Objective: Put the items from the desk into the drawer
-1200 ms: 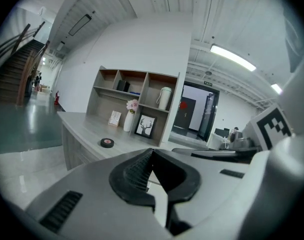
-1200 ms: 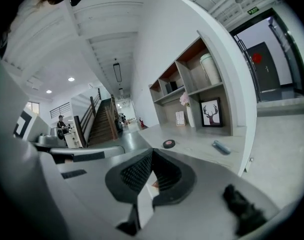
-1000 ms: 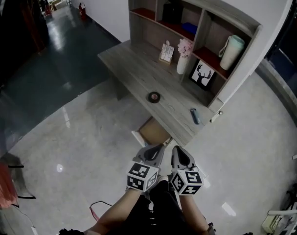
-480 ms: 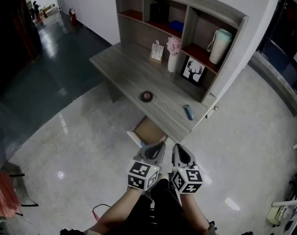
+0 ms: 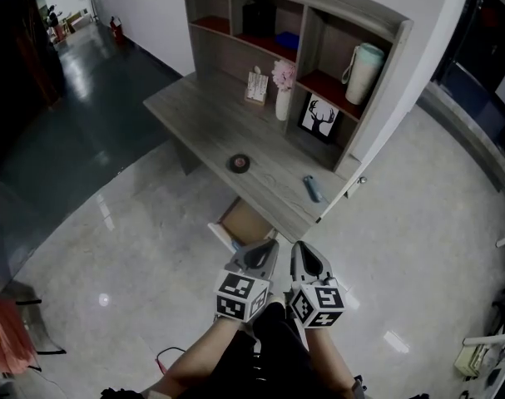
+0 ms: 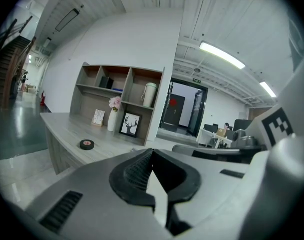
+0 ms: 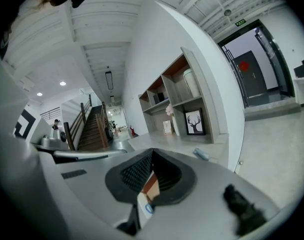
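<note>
Even indoor light, ceiling strip light point(image 6: 222, 55) glowing, glare on glossy floor point(image 5: 102, 299), dark fisheye corners

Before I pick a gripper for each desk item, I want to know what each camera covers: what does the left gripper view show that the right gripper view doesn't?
Only the left gripper view shows the black round tape roll on the grey wooden desk. Only the right gripper view shows the small blue oblong item near the desk's edge, plus a wooden staircase. Both show the framed black-and-white deer picture and the white vase of pink flowers by the shelf unit.
</note>
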The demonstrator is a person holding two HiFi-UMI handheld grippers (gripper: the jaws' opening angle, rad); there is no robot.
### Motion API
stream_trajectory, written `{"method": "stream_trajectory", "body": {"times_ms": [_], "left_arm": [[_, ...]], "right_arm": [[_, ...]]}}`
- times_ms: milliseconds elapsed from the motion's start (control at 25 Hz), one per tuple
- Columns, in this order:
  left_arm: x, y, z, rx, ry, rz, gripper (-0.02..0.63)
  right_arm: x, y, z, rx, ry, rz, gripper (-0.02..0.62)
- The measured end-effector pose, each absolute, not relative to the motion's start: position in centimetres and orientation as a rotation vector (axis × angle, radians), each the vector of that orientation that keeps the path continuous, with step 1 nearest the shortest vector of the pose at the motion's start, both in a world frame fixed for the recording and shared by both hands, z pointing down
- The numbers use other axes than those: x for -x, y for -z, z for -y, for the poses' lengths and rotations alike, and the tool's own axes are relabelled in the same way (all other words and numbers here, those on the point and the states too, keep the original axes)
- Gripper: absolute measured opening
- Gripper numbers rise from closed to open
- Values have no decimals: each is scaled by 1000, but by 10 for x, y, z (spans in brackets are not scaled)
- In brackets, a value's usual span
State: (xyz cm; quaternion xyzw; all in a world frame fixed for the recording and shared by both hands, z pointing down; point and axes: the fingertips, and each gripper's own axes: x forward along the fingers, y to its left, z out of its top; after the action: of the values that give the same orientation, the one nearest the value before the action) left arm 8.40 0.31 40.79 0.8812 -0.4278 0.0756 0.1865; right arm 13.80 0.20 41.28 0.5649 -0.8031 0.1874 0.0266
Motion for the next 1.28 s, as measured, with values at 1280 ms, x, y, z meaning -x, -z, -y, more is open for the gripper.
{"method": "stream_trajectory", "body": {"times_ms": [1280], "left_arm": [[-143, -458, 110, -2424, -278, 1143, 9]], "right_arm": [[-196, -458, 119, -1656, -582, 2357, 31]]}}
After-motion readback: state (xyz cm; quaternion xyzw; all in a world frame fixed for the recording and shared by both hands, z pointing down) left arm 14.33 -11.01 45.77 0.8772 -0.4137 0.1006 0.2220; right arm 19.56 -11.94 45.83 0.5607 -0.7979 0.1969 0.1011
